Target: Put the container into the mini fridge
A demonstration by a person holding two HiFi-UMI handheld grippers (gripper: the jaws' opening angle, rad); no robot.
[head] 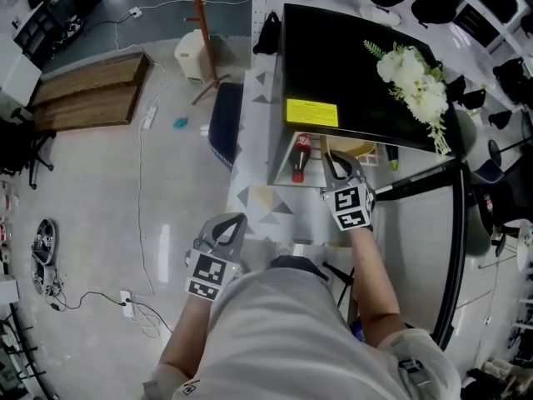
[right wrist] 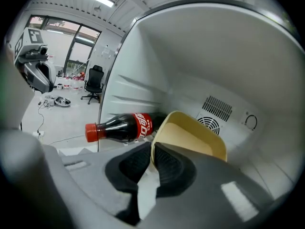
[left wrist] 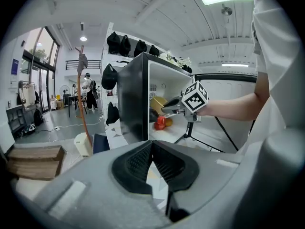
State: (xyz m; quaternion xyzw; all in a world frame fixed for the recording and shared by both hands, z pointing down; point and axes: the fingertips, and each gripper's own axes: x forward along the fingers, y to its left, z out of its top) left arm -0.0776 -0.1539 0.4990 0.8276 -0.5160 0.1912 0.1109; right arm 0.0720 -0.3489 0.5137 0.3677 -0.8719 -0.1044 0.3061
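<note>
Yellow container clamped by right gripper — its own view shows; left gripper closed.

A red label with white script wraps the dark cola bottle lying on its side in the mini fridge; the script is too curled and small to spell out; a yellow sticker on the fridge's black top carries lines of dark print too small to read; the cube on the left gripper and the cube on the right gripper bear black-and-white square markers, patterns rather than letters.
</note>
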